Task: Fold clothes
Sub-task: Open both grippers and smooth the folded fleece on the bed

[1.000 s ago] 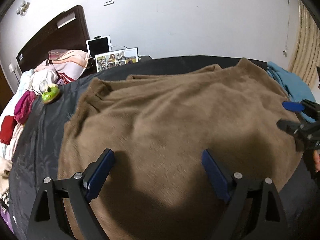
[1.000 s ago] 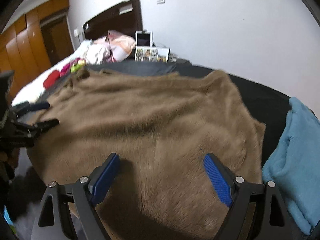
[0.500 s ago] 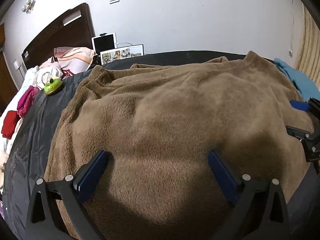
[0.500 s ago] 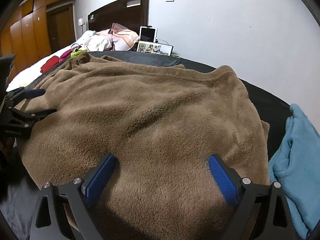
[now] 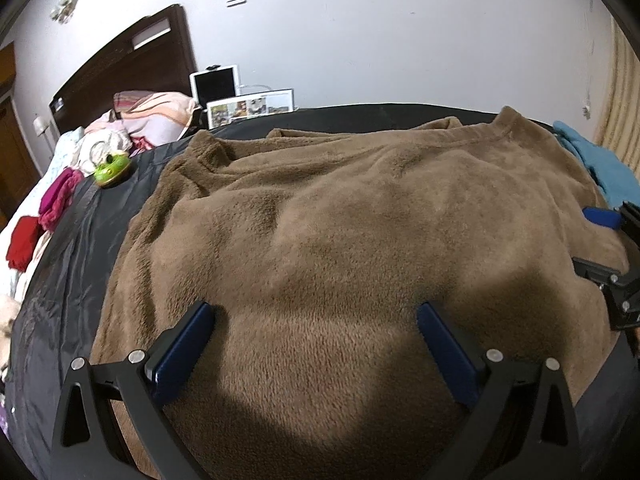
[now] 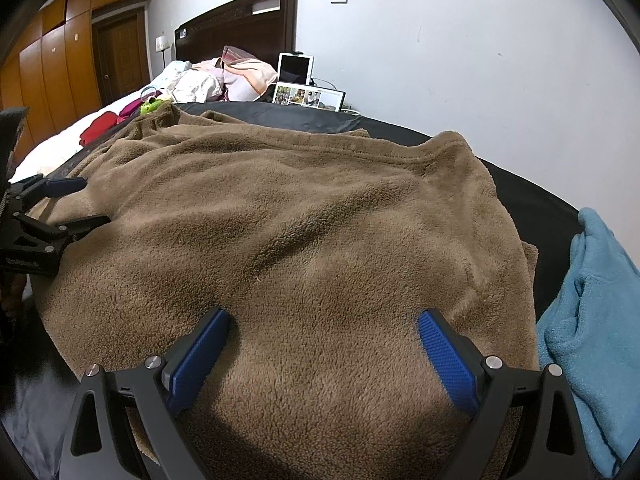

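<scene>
A brown fleece garment (image 5: 340,232) lies spread on a black sheet (image 5: 72,264) on the bed; it also fills the right wrist view (image 6: 304,240). My left gripper (image 5: 316,344) is open, low over the garment's near edge, holding nothing. My right gripper (image 6: 324,344) is open over the near right part of the garment, also holding nothing. Each gripper shows in the other's view: the right one at the right edge of the left wrist view (image 5: 600,244), the left one at the left edge of the right wrist view (image 6: 76,204).
A light blue fleece (image 6: 588,320) lies to the right of the brown garment, also in the left wrist view (image 5: 600,160). Pillows (image 5: 152,116), a green toy (image 5: 112,170), red and pink clothes (image 5: 24,240) and a photo frame (image 5: 248,106) lie at the bed's far left.
Both grippers have come lower and closer over the brown garment's near edge. The garment now lies flatter. Both grippers stay open.
</scene>
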A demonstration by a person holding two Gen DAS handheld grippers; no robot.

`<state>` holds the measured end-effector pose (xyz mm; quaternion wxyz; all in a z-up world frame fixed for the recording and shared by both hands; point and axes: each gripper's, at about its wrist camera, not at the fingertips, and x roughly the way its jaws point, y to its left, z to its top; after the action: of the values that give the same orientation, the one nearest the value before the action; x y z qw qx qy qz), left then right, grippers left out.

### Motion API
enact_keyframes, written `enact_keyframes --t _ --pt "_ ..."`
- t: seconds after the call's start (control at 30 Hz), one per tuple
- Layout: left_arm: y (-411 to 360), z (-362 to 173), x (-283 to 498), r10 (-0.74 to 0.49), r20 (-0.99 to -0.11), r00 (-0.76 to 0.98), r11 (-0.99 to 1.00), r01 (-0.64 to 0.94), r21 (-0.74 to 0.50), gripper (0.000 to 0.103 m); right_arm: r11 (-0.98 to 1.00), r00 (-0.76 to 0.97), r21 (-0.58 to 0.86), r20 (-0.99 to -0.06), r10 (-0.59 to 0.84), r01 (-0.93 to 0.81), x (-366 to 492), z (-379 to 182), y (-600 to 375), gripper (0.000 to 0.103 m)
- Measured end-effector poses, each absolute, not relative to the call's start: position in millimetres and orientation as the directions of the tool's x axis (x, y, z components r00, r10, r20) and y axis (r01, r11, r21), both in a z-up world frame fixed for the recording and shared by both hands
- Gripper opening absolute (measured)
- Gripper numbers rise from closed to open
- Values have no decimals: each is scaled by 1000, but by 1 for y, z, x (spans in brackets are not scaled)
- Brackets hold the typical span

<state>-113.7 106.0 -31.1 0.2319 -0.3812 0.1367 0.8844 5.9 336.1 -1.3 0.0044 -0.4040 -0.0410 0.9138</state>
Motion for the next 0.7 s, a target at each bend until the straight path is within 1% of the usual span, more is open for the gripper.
enact_keyframes --t 0.13,0.23,0.37,0.53,0.63,0.7 --pt "111 -13 -99 339 -724 -601 -848 -529 42 102 -997 -674 -79 -738 41 25 6 -2 336 97" --pt "125 -3 -84 350 -707 -614 -828 -556 72 102 -997 -674 -78 -738 41 25 6 -1 336 97" --pt "144 -9 -76 347 -719 -601 -816 -572 84 102 -996 -674 -80 -737 42 25 7 -1 336 97" --pt "148 -29 -82 338 -755 -561 -836 -547 32 102 -996 -675 -82 -737 44 24 7 -1 335 97" --pt "144 -33 -83 350 -755 -555 -840 -543 10 102 -996 -675 -84 -736 45 24 7 -1 335 97" --pt "145 -35 -81 345 -752 -561 -837 -547 24 102 -996 -675 -84 -736 46 24 7 -1 335 97"
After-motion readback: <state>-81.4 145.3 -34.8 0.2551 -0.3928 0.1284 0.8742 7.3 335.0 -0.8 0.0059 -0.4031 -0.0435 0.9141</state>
